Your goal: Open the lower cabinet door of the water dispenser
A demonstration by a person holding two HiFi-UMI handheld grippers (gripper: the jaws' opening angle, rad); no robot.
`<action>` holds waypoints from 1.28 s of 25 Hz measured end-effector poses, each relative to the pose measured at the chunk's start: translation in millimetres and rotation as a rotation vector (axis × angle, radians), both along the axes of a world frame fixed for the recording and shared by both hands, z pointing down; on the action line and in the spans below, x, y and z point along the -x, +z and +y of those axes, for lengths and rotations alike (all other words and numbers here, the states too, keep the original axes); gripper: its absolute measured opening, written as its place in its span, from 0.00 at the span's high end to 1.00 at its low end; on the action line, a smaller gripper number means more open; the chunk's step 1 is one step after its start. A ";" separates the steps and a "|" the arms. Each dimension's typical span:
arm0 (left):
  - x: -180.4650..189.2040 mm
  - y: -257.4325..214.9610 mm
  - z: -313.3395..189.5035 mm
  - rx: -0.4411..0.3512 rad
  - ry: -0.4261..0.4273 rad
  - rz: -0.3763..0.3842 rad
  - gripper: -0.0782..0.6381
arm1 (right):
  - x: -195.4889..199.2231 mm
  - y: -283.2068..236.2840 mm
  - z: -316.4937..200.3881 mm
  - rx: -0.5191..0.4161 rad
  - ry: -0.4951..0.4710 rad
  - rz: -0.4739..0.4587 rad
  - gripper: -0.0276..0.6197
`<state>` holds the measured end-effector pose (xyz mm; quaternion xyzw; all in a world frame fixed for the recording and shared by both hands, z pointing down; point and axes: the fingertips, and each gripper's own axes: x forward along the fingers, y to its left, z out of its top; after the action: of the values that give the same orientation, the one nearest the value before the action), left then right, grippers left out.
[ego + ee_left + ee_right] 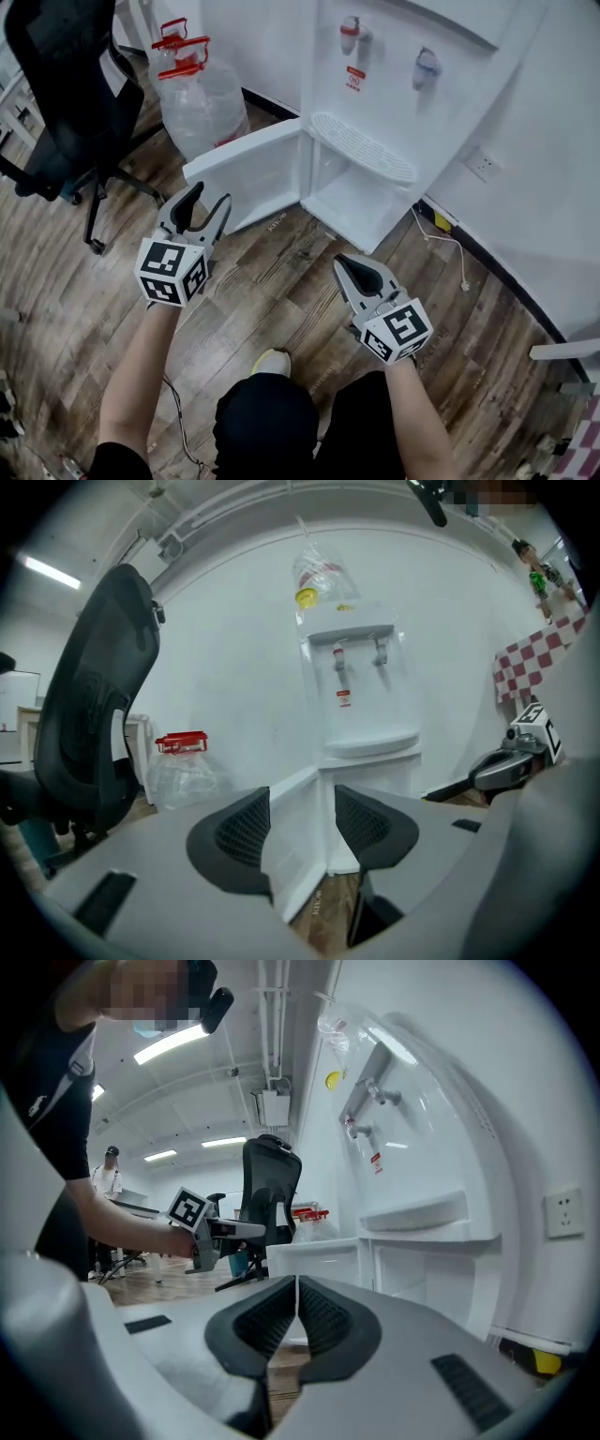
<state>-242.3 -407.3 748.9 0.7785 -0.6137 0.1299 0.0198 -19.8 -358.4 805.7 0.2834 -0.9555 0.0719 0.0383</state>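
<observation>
Holding nothing, the grey left gripper (210, 195) has its jaws apart; the grey right gripper (345, 264) has its jaws pressed together, empty. Just ahead, clear of both, the flat white lower cabinet door (248, 178) stands swung open leftward from the white plastic water dispenser (394, 84) on the brown wood-plank floor (272, 291).

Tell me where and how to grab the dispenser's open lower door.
Take the lower cabinet door by its free end, farthest from the hinge on the water dispenser. It stands swung out as a thin upright panel, so the open left gripper could probably straddle that edge, coming from the person's side.
</observation>
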 end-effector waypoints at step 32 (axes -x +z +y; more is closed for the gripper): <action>-182.6 -221.8 98.5 0.374 0.340 0.223 0.87 | -116.0 -275.1 102.1 0.309 0.317 0.005 0.91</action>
<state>-59.8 -308.9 527.2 0.8626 -0.4337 0.1559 0.2088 96.2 -256.4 530.5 0.4211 -0.8765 0.2218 0.0719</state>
